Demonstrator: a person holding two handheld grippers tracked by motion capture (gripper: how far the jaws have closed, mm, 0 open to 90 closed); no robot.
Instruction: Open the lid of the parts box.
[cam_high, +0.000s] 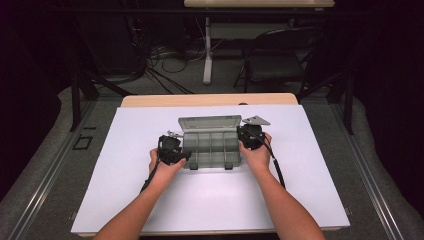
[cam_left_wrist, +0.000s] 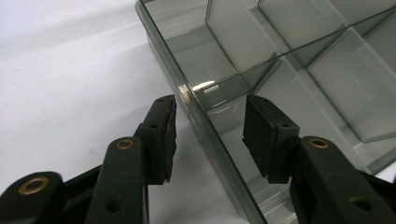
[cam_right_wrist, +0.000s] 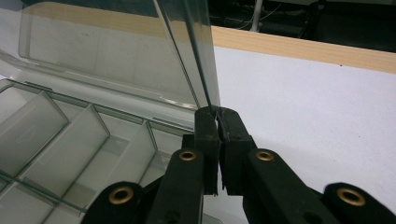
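My right gripper (cam_right_wrist: 218, 116) pinches box lid (cam_right_wrist: 116, 51) edge; left gripper (cam_left_wrist: 210, 122) half-wide astride box (cam_left_wrist: 280, 70) side wall, not gripping. Risk: lid slips, falls shut.

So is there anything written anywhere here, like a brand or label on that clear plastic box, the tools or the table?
None: no readable text.
Clear compartment box: lid and dividers are bare, no label or embossed brand legible.
Left hand-held gripper and right hand-held gripper: black jaws with brass rivets, no markings visible.
White table mat: plain, no print.
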